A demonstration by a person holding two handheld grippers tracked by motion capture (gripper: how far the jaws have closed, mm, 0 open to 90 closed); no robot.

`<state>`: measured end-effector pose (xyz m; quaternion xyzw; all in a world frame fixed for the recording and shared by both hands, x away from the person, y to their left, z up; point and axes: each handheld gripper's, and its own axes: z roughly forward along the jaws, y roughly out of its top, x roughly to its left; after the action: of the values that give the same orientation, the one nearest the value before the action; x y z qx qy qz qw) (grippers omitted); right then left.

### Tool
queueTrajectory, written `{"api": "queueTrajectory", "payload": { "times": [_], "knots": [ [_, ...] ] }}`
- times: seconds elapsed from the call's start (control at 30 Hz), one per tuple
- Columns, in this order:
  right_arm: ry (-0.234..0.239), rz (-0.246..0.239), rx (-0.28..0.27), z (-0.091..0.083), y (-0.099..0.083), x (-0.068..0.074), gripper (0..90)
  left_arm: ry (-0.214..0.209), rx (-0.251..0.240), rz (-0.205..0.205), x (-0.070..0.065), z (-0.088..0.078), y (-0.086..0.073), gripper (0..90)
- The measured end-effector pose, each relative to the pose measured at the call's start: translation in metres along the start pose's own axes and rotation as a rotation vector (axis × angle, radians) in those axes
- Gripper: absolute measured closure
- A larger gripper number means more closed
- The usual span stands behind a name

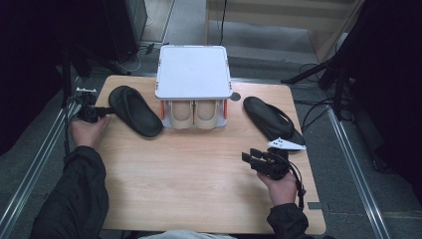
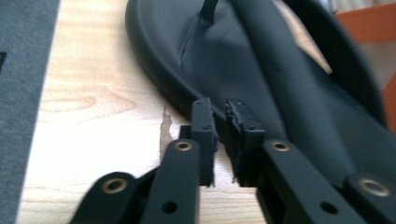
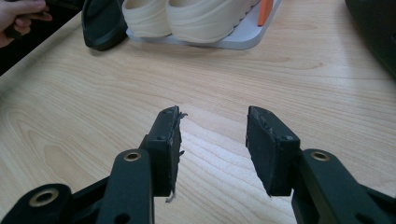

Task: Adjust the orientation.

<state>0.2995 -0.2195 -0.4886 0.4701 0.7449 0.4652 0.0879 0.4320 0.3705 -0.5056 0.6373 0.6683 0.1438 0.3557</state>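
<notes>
Plainly, the job in hand is the black slipper left of the shoe rack.
Largest first: the table (image 1: 199, 179) bears the shoe rack (image 1: 193, 72), with cream shoes (image 1: 193, 113) on its lower shelf. Left of the rack lies the soft, light, bendy left slipper (image 1: 134, 110); its thin edge looks best to pinch. The left gripper (image 2: 221, 122) sits at that edge, jaws slightly parted, nothing clamped. Right of the rack lies another slipper (image 1: 271, 119); the right gripper (image 3: 212, 140) stands wide, empty.
</notes>
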Motion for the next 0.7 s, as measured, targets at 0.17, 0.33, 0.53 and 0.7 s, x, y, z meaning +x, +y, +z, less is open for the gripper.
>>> {"api": "queueTrajectory", "payload": {
  "times": [0.17, 0.33, 0.53, 0.7],
  "knots": [
    [0.0, -0.001, 0.001, 0.001, 0.001, 0.0, 56.0, -0.008, -0.013, 0.005, -0.012, -0.009, 0.004, 67.1],
    [0.0, -0.003, -0.002, 0.0, 0.001, 0.0, 56.1, -0.025, -0.029, 0.031, -0.027, -0.011, 0.006, 56.6],
    [0.0, -0.003, -0.009, -0.001, 0.001, -0.001, 56.0, -0.009, -0.019, 0.046, -0.041, -0.005, 0.008, 49.8],
    [0.0, -0.002, -0.007, -0.001, 0.001, -0.001, 56.0, -0.019, 0.001, 0.034, -0.047, 0.004, 0.009, 46.8]
  ]
}}
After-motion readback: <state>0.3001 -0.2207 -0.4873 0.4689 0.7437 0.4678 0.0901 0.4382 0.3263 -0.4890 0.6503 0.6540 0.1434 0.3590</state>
